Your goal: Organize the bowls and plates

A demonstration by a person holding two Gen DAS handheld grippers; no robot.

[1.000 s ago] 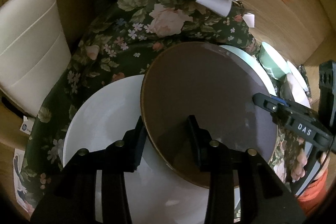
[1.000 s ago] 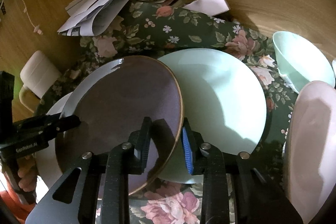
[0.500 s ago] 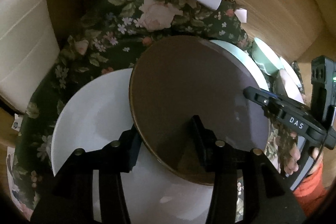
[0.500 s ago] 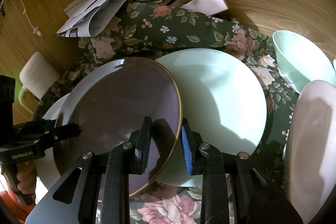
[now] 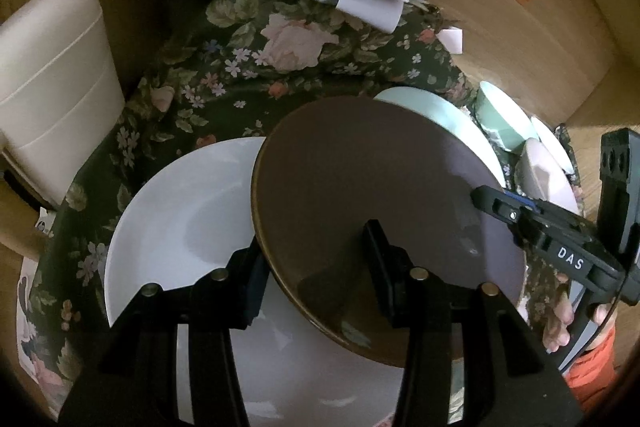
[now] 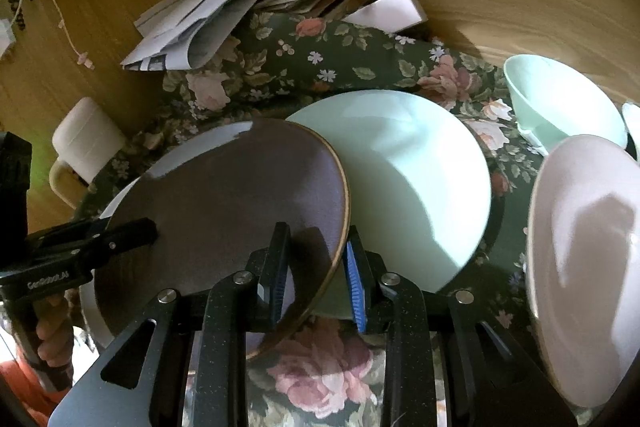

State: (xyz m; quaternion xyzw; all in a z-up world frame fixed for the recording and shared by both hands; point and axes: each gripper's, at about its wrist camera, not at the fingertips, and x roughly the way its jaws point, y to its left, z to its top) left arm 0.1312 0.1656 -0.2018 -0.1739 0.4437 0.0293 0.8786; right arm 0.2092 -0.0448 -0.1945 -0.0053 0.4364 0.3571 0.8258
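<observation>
Wooden panelling backs a table (image 5: pixel 472 39) draped in a dark floral cloth (image 5: pixel 224 67), lit dimly and warmly.

At the near edge of the cloth, the right gripper (image 6: pixel 316 259) is clamped on the rim of a brown plate (image 6: pixel 224 195): one finger lies on the plate's upper face, the blue-padded finger (image 6: pixel 354 283) sits under its right edge. The left gripper (image 5: pixel 316 259) straddles the opposite rim of the same plate (image 5: pixel 360 179); its jaws have just been opening, and in the left wrist view the rim passes between them with a visible gap at the inner finger (image 5: pixel 376 251), so the pads look slack rather than pressing. In each view the other gripper reaches in from the side with a hand (image 5: pixel 560 319) around its handle.

The brown plate is tilted, held up across two others: a white plate (image 5: pixel 176 211) beneath its left part and a pale green plate (image 6: pixel 416 179) beneath its right part, both lying flat on the cloth.

Further toward the right edge of the cloth a pale pink bowl (image 6: pixel 588 251) leans on its side, and behind it stands a mint green bowl (image 6: pixel 560 107). At the far edge of the cloth, against the wood, a heap of papers and envelopes (image 6: pixel 208 15) rests. Off the left side stands a cream chair back (image 5: pixel 52 75).
</observation>
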